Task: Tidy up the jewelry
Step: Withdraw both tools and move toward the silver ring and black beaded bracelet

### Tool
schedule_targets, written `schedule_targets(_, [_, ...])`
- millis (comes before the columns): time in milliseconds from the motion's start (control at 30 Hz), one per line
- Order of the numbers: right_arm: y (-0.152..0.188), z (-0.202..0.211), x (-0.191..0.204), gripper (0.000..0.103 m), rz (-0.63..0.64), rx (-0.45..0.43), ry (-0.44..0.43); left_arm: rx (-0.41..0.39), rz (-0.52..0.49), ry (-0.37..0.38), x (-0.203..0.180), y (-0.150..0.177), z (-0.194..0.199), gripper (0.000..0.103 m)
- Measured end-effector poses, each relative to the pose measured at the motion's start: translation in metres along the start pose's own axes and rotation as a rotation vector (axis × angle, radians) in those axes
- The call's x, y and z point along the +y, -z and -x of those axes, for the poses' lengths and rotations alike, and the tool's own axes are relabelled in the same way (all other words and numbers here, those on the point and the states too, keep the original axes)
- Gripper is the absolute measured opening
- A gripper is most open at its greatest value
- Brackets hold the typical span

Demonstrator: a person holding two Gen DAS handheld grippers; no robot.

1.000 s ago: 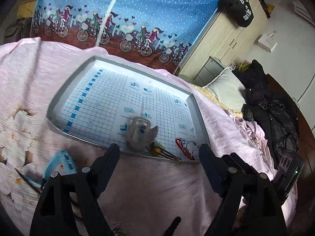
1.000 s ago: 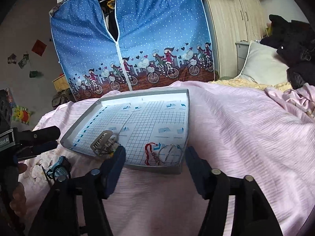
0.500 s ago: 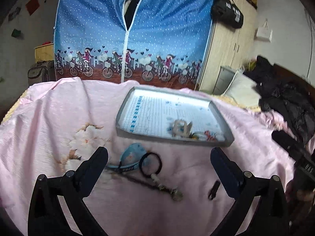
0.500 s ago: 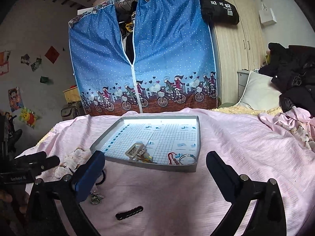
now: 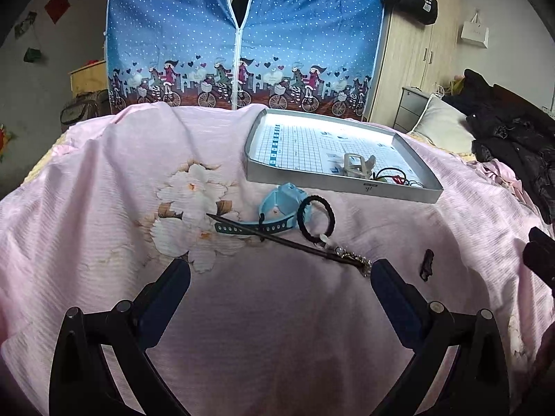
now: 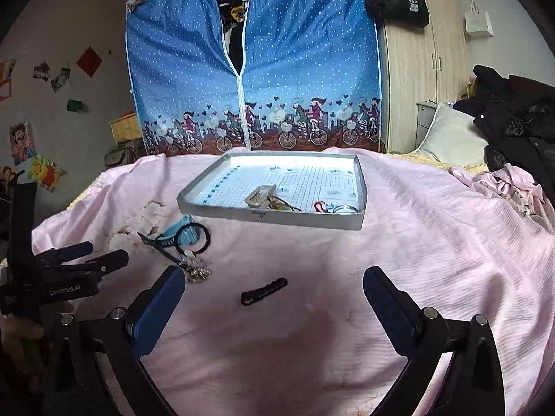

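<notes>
A grey tray (image 5: pixel 333 184) (image 6: pixel 270 217) sits on the pink bedspread, holding a beige claw clip (image 5: pixel 355 164) (image 6: pixel 260 196), a red piece (image 5: pixel 398 179) (image 6: pixel 318 206) and small rings. In front of it lie a light-blue watch (image 5: pixel 277 204) (image 6: pixel 180 230), a black hair tie (image 5: pixel 315 219) (image 6: pixel 192 239), a dark hair stick with a jewelled end (image 5: pixel 295 242) (image 6: pixel 180 260) and a small black clip (image 5: pixel 427 265) (image 6: pixel 264 291). My left gripper (image 5: pixel 277 291) is open and empty, just short of the stick. My right gripper (image 6: pixel 274 298) is open around the black clip's spot, above it.
The pink bedspread (image 6: pixel 416 242) has a flower print (image 5: pixel 194 201) on its left part. A blue fabric wardrobe (image 6: pixel 253 69) stands behind the bed, a wooden cabinet (image 6: pixel 416 79) to its right. A pillow (image 6: pixel 451 131) and dark clothes (image 6: pixel 513 121) lie at the right.
Both grippers have pulled back from the tray toward the bed's near side and opened wider. The loose items in front of the tray have come into view.
</notes>
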State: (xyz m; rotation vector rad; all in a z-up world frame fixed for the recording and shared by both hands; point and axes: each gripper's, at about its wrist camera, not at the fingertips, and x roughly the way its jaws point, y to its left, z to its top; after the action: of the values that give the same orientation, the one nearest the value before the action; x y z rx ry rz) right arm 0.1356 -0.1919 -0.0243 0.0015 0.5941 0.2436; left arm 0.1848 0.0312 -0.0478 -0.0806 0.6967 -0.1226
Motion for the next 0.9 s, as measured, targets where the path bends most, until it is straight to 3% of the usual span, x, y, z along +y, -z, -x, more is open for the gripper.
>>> schedule_targets(200, [0.016, -0.033, -0.004, 0.103, -0.057, 0.132, -0.033, 0.056, 0.021, 0.068, 0.009, 0.001, -0.016, 0.102])
schedule_targets(367, [0.023, -0.049, -0.002, 0.102, -0.06, 0.185, -0.048, 0.076, 0.041, 0.158, 0.008, 0.0, -0.023, 0.102])
schedule_targets(467, [0.027, -0.062, -0.001, 0.077, -0.073, 0.232, -0.07, 0.085, 0.025, 0.205, 0.003, 0.0, -0.026, 0.102])
schedule_targets(533, [0.029, -0.07, -0.001, 0.069, -0.076, 0.259, -0.082, 0.099, 0.014, 0.231, 0.0, 0.0, -0.029, 0.102])
schedule_targets(633, [0.031, -0.08, -0.001, 0.067, -0.078, 0.282, -0.098, 0.115, 0.026, 0.279, -0.002, 0.0, -0.034, 0.1])
schedule_targets(733, [0.031, -0.088, -0.002, 0.063, -0.086, 0.295, -0.121, 0.128, 0.066, 0.335, 0.0, -0.002, -0.038, 0.09])
schedule_targets(800, [0.032, -0.091, -0.004, 0.059, -0.095, 0.295, -0.137, 0.146, 0.101, 0.37, 0.001, -0.005, -0.041, 0.069])
schedule_targets(900, [0.031, -0.095, -0.009, 0.055, -0.106, 0.299, -0.145, 0.161, 0.136, 0.421, 0.002, -0.012, -0.045, 0.063])
